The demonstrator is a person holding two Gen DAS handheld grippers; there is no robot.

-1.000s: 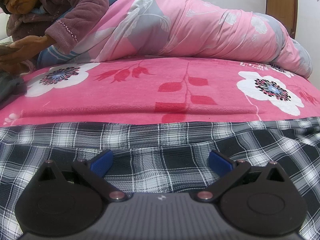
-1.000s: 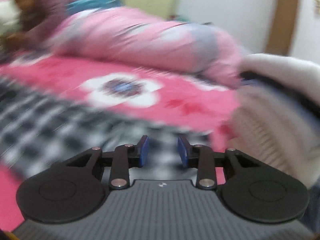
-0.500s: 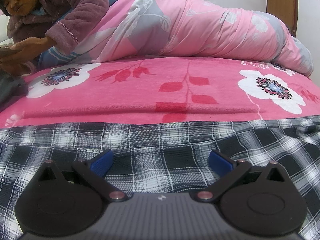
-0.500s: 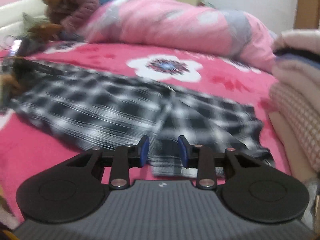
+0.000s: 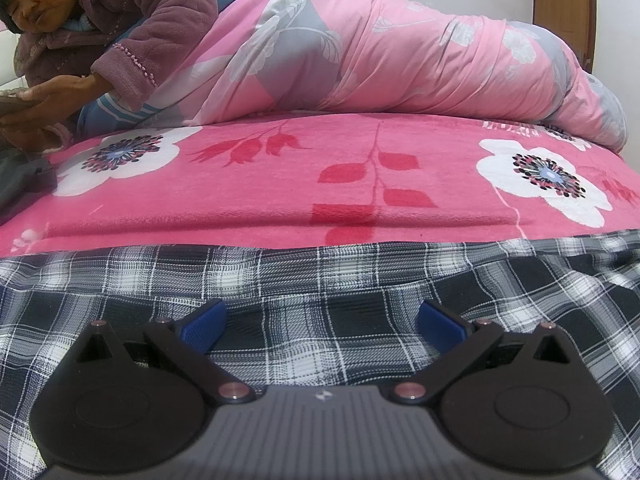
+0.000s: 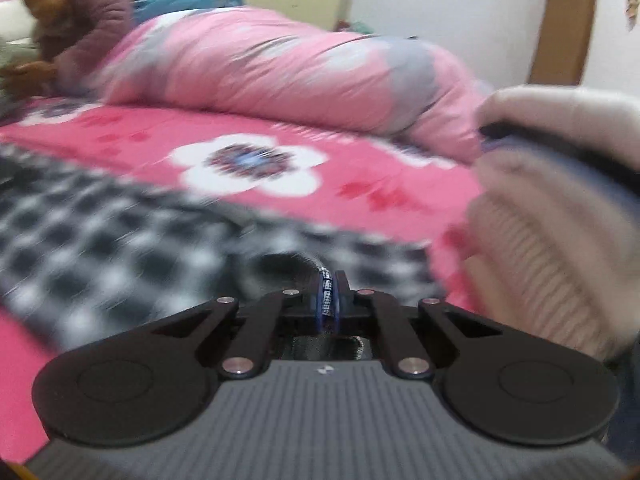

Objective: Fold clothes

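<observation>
Pink floral fleece bedspread (image 5: 280, 184) is carrying the black-and-white plaid garment (image 5: 320, 280), near side. Left gripper (image 5: 322, 322) is hovering wide apart over it. Right gripper (image 6: 329, 300), jaws just closing, is pinching the plaid edge.

- The plaid garment (image 5: 320, 300) is black and white — thin white lines cross its dark checks.
- The blanket (image 5: 280, 192) is hot pink, with red leaf sprigs and white flowers with dark centres.
- The quilt (image 5: 400, 60) is pale pink with grey and white floral patches.
- The person's jacket (image 5: 160, 12) is mauve.
- The folded stack (image 6: 560, 200) is cream and beige — one dark blue layer between.
- The gripper pads (image 5: 202, 322) are blue on black arms.
</observation>
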